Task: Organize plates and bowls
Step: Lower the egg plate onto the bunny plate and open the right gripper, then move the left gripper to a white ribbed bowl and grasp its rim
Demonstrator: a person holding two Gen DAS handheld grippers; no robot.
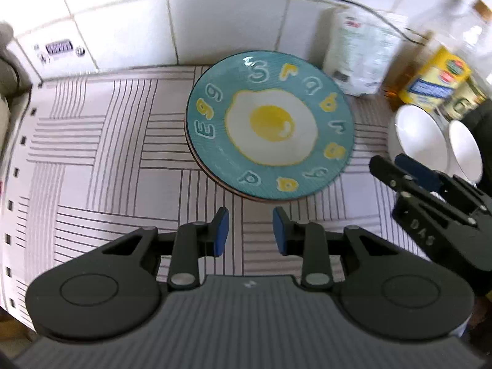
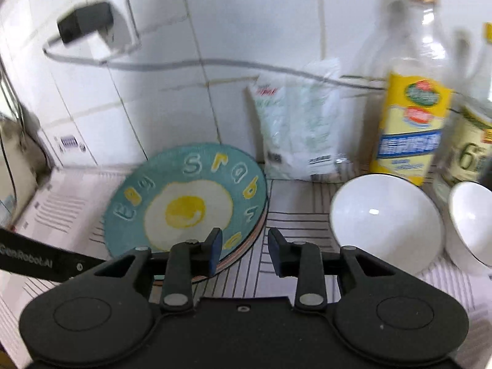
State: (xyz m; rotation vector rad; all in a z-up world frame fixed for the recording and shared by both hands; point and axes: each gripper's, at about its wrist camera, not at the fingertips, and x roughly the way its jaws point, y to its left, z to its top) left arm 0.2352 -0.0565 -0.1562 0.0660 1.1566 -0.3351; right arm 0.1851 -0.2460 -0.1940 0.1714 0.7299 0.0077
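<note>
A teal plate (image 1: 270, 123) painted with a fried egg and letters lies on a second plate, of which only a brown rim shows beneath. My left gripper (image 1: 250, 230) hovers just short of the plate's near edge, open, with only the mat between its blue pads. In the right wrist view, my right gripper (image 2: 244, 252) hangs over the near right rim of the teal plate (image 2: 184, 203), open and holding nothing. Two white bowls (image 2: 384, 218) (image 2: 473, 221) stand side by side to the right. The right gripper (image 1: 396, 166) also shows in the left wrist view, in front of the bowls (image 1: 418, 135).
A striped mat (image 1: 92, 153) covers the counter. Against the tiled wall stand a white packet (image 2: 295, 135), a yellow-labelled oil bottle (image 2: 409, 117) and another bottle (image 2: 467, 153). A cable and black plug (image 2: 86, 21) hang on the wall. An appliance (image 1: 9, 70) sits at far left.
</note>
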